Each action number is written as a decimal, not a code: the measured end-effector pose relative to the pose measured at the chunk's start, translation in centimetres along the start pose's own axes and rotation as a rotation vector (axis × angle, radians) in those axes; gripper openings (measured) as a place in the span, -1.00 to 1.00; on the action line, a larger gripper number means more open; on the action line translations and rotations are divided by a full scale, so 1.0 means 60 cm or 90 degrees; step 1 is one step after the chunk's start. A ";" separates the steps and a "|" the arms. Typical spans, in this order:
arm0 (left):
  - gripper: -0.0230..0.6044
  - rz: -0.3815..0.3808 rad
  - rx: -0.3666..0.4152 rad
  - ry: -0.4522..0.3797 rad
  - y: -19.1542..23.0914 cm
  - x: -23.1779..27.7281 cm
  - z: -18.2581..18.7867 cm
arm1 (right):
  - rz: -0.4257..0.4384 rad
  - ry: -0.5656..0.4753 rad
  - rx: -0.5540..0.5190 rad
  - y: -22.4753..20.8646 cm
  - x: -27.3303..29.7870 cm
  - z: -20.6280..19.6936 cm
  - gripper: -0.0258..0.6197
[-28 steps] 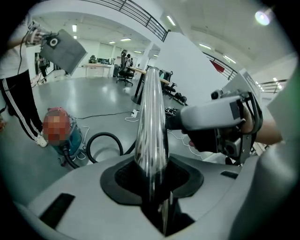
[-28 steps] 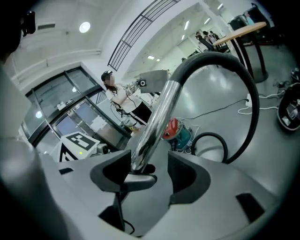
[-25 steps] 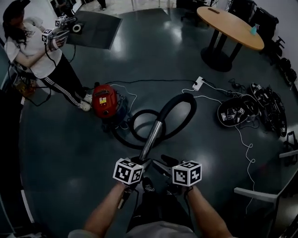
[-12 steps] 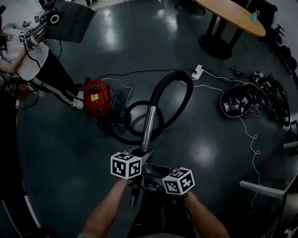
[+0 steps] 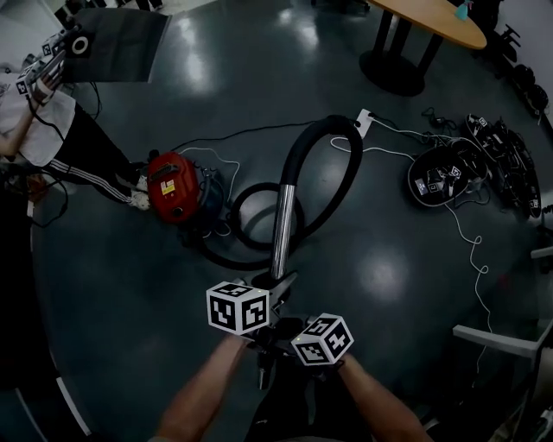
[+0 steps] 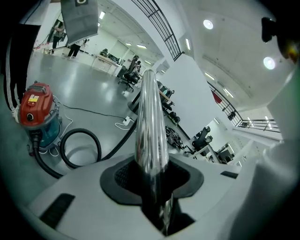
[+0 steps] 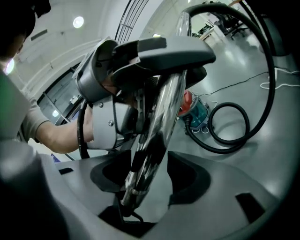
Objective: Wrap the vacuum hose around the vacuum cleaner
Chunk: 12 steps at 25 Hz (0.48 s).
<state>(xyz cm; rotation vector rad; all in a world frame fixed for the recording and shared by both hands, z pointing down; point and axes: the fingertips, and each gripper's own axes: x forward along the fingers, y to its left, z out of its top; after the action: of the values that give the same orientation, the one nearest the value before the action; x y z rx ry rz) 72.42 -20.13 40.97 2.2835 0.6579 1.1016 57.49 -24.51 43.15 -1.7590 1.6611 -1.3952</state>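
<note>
The red vacuum cleaner (image 5: 168, 188) with its teal base stands on the dark floor at the left. Its black hose (image 5: 251, 216) lies in a loop beside it, then arches up (image 5: 321, 138) into a chrome wand (image 5: 282, 226). My left gripper (image 5: 278, 285) is shut on the wand's lower part; in the left gripper view the wand (image 6: 150, 131) fills the space between the pads. My right gripper (image 5: 275, 335) sits just below the left one. In the right gripper view the wand's bottom end (image 7: 154, 140) lies slanted between the jaws with a gap on its right side.
A person (image 5: 52, 121) holding other grippers stands at the upper left by a dark mat (image 5: 121, 43). A round wooden table (image 5: 423, 22) is at the top right. A power strip (image 5: 363, 116), white cables (image 5: 475, 259) and a heap of black gear (image 5: 471, 177) lie at the right.
My right gripper has dropped and slid left, under the left gripper and around the wand's end. The left gripper, still on the wand, has shifted a little.
</note>
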 end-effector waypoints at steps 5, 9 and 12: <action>-0.49 -0.016 -0.049 -0.031 -0.019 -0.004 0.028 | 0.040 -0.057 0.035 0.010 -0.007 0.024 -0.22; -0.49 -0.032 -0.097 -0.064 -0.041 -0.008 0.040 | 0.046 -0.065 0.028 0.028 -0.011 0.026 -0.22; -0.49 -0.042 -0.095 -0.071 -0.056 -0.013 0.038 | 0.029 -0.064 0.017 0.043 -0.019 0.020 -0.45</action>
<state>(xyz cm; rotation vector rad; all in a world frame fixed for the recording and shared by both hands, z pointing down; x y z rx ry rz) 73.15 -18.64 37.17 2.1631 0.5827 0.9513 57.23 -24.59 40.11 -1.7358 1.6127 -1.2820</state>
